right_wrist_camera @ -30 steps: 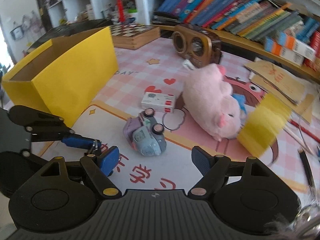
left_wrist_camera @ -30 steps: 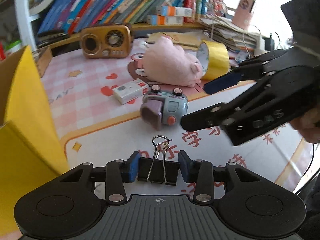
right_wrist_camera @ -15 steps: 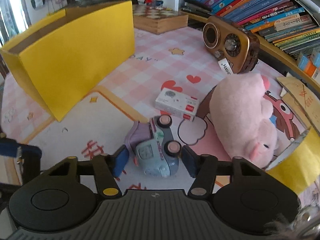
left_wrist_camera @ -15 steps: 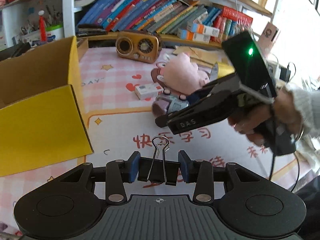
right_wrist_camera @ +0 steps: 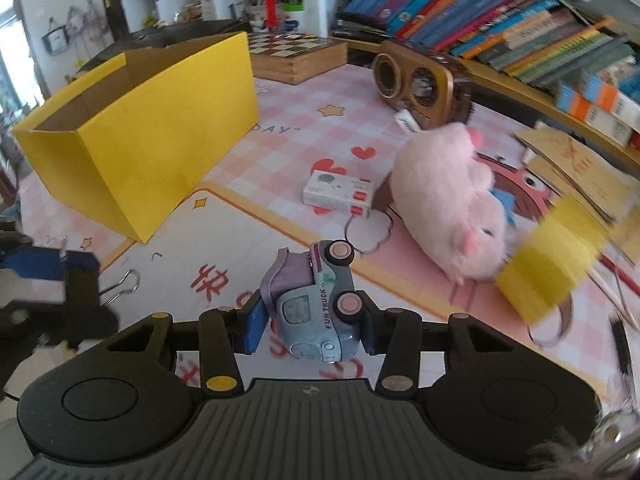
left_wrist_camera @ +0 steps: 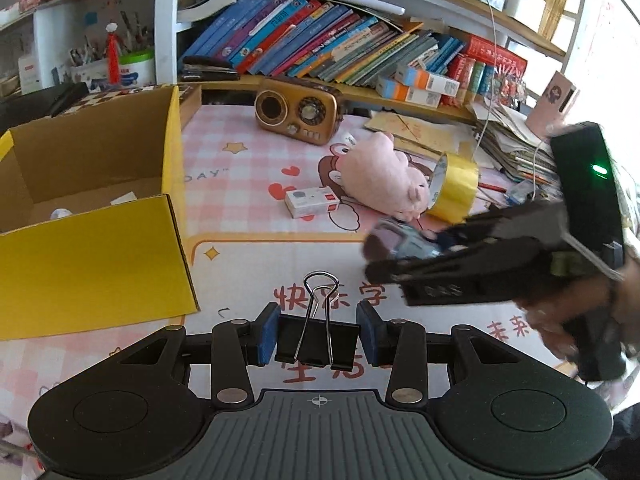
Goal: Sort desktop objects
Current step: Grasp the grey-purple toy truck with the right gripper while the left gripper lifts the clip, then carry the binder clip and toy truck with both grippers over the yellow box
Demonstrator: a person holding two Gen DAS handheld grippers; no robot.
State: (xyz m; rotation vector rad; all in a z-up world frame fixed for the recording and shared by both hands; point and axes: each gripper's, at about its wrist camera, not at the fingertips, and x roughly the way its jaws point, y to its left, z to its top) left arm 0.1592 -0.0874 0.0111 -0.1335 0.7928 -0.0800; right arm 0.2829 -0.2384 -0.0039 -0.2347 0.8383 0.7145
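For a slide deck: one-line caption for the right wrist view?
Right gripper clamps a toy truck on the mat, yellow box ahead.

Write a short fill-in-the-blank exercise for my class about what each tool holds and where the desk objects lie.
1. The left tool grips a black ____ clip.
2. The right tool is shut on a toy ____.
3. The open cardboard box is ____ on the outside.
4. The small white box lies beside a pink ____ toy.

Missing words: binder; truck; yellow; plush
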